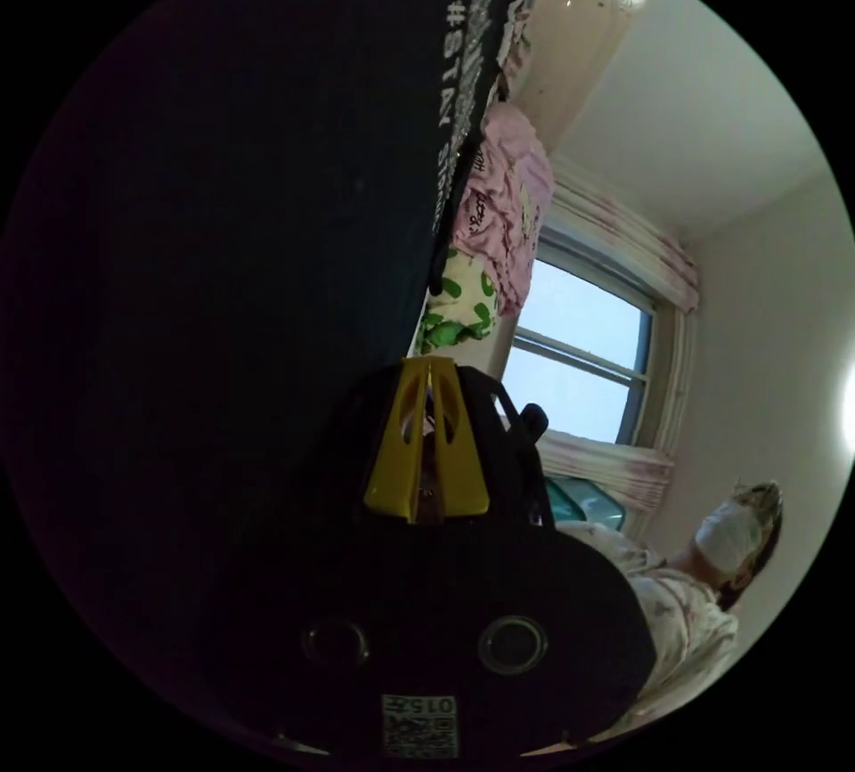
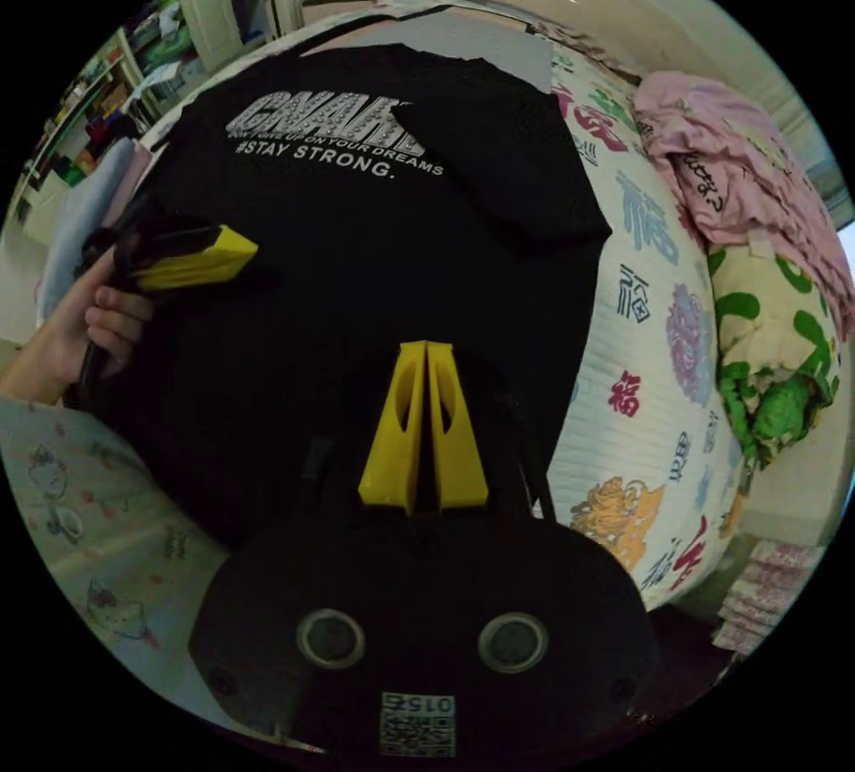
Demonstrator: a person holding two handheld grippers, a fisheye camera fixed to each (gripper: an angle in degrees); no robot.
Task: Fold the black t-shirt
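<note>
Now both grippers, left [image 2: 245,251] and right [image 2: 426,349], jaws together over black t-shirt [image 2: 374,255].

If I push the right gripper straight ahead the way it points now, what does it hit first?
Most likely the black printed t-shirt spread on the patterned white quilt; the right gripper points onto its lower half, though depth is unclear.

The left gripper [image 1: 427,371] has its yellow jaws closed together, tips against the edge of the black t-shirt [image 1: 232,229]; beside the shirt lie a pink cloth [image 1: 508,193] and a green-patterned quilt [image 1: 459,304]; a window [image 1: 579,362] and a masked person [image 1: 704,576] sit beyond.
</note>
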